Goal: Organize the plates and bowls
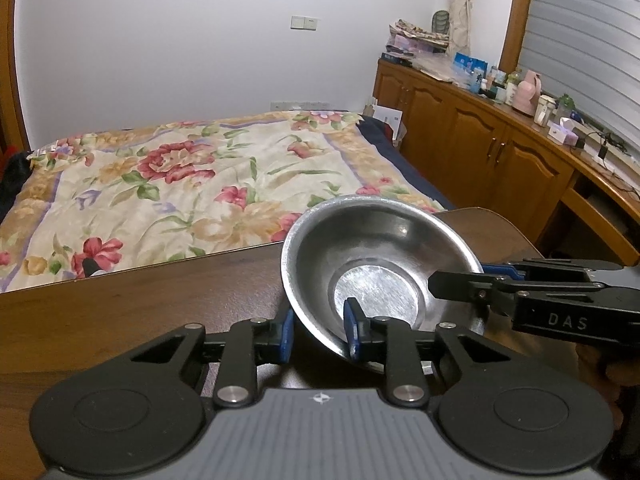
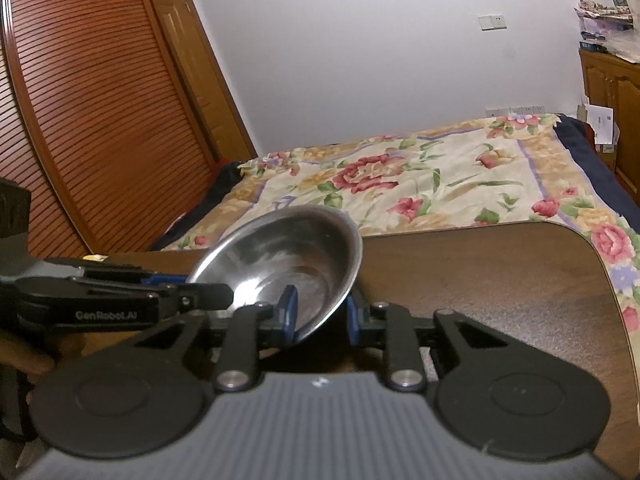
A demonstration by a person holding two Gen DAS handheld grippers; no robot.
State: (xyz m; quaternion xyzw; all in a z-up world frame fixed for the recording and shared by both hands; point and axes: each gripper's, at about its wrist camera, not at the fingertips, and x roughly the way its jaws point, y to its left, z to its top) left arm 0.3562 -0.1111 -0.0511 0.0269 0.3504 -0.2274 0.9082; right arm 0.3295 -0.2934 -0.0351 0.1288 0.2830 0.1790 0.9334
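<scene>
A shiny steel bowl [image 1: 376, 264] is held tilted above the dark wooden table [image 1: 140, 308]. My left gripper [image 1: 320, 330] is shut on the bowl's near rim, one blue pad inside the bowl and one outside. My right gripper [image 1: 452, 276] comes in from the right and is shut on the bowl's opposite rim. In the right wrist view the same bowl [image 2: 288, 264] tilts left, my right gripper [image 2: 322, 314] clamps its near rim, and my left gripper [image 2: 208, 290] holds its left rim.
A bed with a floral quilt [image 1: 208, 184] lies beyond the table's far edge. Wooden cabinets with cluttered tops [image 1: 500, 136] run along the right wall. A slatted wooden wardrobe [image 2: 92, 120] stands at the left. The table's rounded corner [image 2: 592, 256] is to the right.
</scene>
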